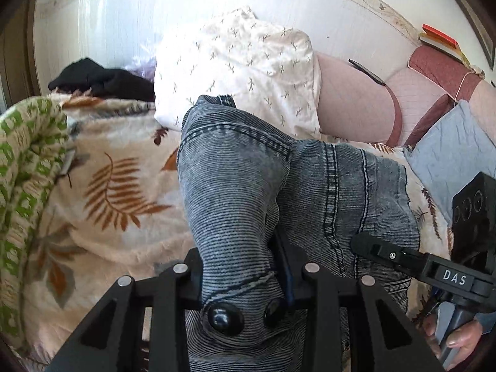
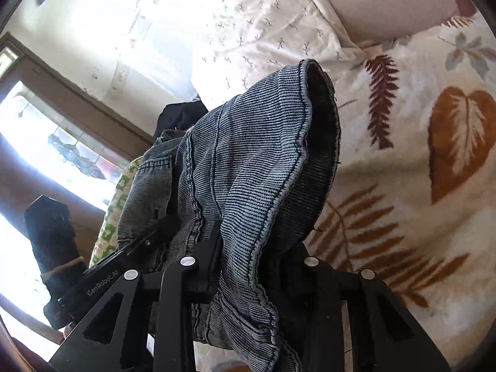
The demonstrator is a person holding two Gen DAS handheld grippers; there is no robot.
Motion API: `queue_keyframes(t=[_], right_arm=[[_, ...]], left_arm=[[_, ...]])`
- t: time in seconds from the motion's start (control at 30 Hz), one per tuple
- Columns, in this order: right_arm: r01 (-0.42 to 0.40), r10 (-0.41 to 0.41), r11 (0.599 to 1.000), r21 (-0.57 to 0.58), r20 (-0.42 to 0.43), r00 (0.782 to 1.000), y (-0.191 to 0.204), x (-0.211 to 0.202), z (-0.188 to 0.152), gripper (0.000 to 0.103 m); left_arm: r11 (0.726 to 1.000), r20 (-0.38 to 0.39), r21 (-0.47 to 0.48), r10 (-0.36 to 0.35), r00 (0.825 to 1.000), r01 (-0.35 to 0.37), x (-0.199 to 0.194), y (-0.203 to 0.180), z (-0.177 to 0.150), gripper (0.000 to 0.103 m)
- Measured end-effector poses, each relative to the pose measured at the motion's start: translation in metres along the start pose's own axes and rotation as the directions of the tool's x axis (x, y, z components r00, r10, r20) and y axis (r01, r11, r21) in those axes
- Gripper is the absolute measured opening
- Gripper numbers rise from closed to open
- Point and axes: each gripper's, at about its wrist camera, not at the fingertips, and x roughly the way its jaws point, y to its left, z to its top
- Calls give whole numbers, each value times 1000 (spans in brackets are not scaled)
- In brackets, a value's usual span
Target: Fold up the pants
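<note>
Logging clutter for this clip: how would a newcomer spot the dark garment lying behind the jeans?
Start at the bed's leaf-print blanket and follow it back to the white wall. There, left of the white sprig-patterned pillow, lies a crumpled black garment. It is the only plain black fabric; the jeans in front are grey-blue ribbed denim.
</note>
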Motion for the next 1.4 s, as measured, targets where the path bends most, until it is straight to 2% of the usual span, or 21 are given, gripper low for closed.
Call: queue_keyframes(t=[0.43, 1.03, 1.23, 1.4], right_arm=[[15, -14, 1000, -14, 26, 1000, 0, 0, 15, 30], [70, -70, 997, 42, -2, 998, -23, 11, 17, 30], [105, -102, 992, 67, -41, 994, -35, 28, 12, 30], [136, -132, 989, 53, -58, 989, -41, 42, 10, 30]], left_arm=[[999, 32, 28, 35, 999, -36, 11, -11, 12, 37], [999, -26, 40, 35, 999, -34, 44, -18, 8, 37], [999, -84, 25, 48, 995, -46, 65, -15, -1, 37], [998, -101, 16, 67, 993, -66, 77, -11, -6, 37]])
